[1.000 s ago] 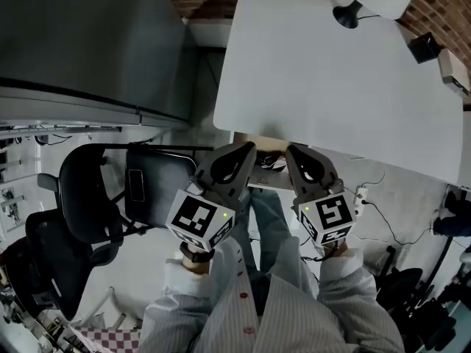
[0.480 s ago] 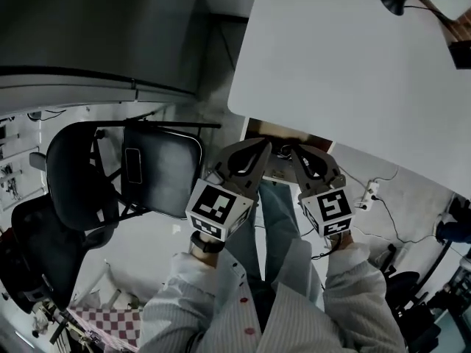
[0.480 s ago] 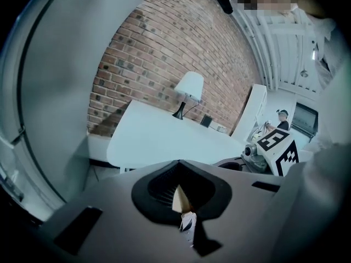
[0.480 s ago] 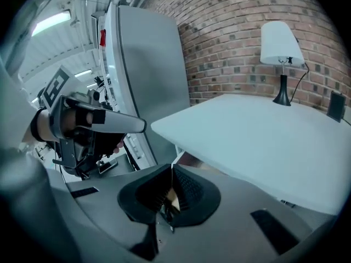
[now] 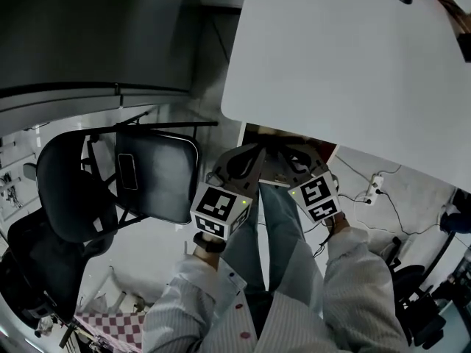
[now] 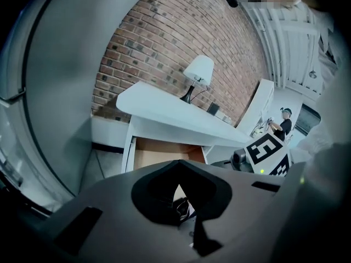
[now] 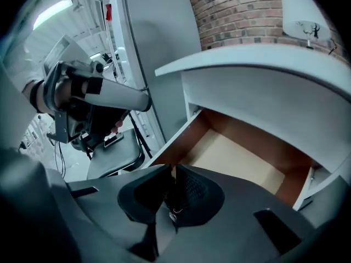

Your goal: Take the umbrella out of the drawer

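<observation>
Under the front edge of the white table (image 5: 346, 65) the wooden drawer (image 5: 274, 176) stands pulled out; its pale bottom (image 7: 241, 158) lies bare where it shows. Both grippers point down and forward at the drawer's front, side by side. My left gripper (image 5: 257, 151) has its jaws together, and so does my right gripper (image 5: 285, 153). Through the hole behind the left jaws (image 6: 178, 170) a small dark thing with a strap (image 6: 182, 207) shows. A similar dark shape (image 7: 172, 204) sits behind the right jaws (image 7: 170, 171). I cannot tell whether it is the umbrella.
A black folding chair (image 5: 158, 171) stands left of the drawer, with a black office chair (image 5: 70, 190) beyond it. A tall grey cabinet (image 5: 88, 35) fills the upper left. A lamp (image 6: 197, 73) stands on the table by the brick wall. A power strip with cables (image 5: 375, 186) lies right.
Both grippers have sunk together from table height to the open drawer's front. Their jaws stayed together. The head view has tipped lower.
</observation>
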Demonstrator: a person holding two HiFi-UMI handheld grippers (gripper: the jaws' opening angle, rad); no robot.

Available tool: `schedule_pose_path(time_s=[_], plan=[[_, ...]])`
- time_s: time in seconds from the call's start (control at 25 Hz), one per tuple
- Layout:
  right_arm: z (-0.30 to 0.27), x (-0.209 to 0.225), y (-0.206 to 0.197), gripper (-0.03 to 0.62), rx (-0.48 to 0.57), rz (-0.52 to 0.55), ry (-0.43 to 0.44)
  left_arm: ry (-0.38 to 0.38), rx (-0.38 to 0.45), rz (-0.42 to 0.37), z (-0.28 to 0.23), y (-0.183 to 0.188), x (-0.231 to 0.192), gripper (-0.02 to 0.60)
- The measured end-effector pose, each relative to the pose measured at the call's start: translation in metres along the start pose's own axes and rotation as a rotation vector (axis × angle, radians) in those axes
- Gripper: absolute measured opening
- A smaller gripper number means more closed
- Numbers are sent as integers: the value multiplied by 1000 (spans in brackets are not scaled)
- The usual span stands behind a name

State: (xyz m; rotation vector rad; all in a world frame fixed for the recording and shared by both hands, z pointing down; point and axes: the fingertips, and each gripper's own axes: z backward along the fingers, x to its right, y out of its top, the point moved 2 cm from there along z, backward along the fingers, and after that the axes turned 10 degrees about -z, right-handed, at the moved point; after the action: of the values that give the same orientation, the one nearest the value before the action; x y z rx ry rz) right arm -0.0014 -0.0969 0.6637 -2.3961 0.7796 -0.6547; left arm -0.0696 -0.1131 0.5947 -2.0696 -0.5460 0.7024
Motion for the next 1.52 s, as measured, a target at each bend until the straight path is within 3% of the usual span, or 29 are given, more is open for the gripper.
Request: schedule_pose_path(time_s=[0.48,0.6,0.88,1.32,1.52], plan=[[-40,9,-47,45,-141,155,17,8,-50,55,-21,-43,0,0],[-52,10,-59,140,-188,176,42,13,-57,59,-23,-49,-2,0],[-80,15,-87,247,-325,284,80,7,-68,39,-19,-51,-3,0],[-109,32,-120,270,-502,440,111,17,-73,59,-14,-58,0,0],[-112,35,-124,270,-520,396,125,28,-73,62,-12,-60,-1,0]])
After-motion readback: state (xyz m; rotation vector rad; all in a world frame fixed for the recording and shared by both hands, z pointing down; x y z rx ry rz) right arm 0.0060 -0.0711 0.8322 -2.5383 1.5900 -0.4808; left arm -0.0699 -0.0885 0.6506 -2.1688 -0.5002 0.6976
